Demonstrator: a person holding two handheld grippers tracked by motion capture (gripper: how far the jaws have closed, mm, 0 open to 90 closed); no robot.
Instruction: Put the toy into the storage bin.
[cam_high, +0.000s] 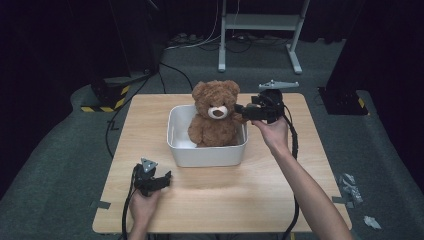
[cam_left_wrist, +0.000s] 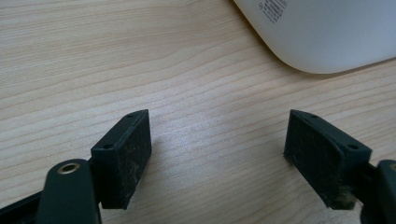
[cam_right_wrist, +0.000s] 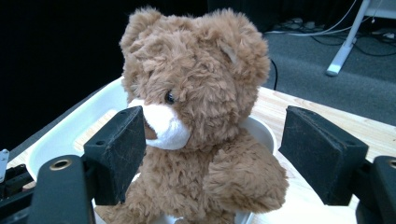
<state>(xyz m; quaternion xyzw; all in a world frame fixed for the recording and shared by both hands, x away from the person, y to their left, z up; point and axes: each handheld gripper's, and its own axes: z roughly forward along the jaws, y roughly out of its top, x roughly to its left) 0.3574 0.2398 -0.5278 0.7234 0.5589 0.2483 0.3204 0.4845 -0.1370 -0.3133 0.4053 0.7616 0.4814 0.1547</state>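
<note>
The teddy bear (cam_high: 216, 116) sits upright in the white tub (cam_high: 207, 155) at the middle of the desk (cam_high: 260, 190), its long axis vertical. The right claw (cam_high: 239, 108) is level at the bear's side, jaws apart and flanking its head and shoulder without pressing. The left claw (cam_high: 169, 175) rests open on the desk, well apart, so the right hand is nearer.

A wooden table (cam_high: 210, 187) is seen in the middle of a grey carpet floor (cam_high: 55, 165). Behind the table, a white metal frame (cam_high: 260, 22) is set on the floor, and cables (cam_high: 200, 42) are spread near its feet. Yellow and black stripes (cam_high: 107, 102) are seen at the left. Some small crumpled bits, maybe paper or tape (cam_high: 352, 187), are left on the floor at the right.
</note>
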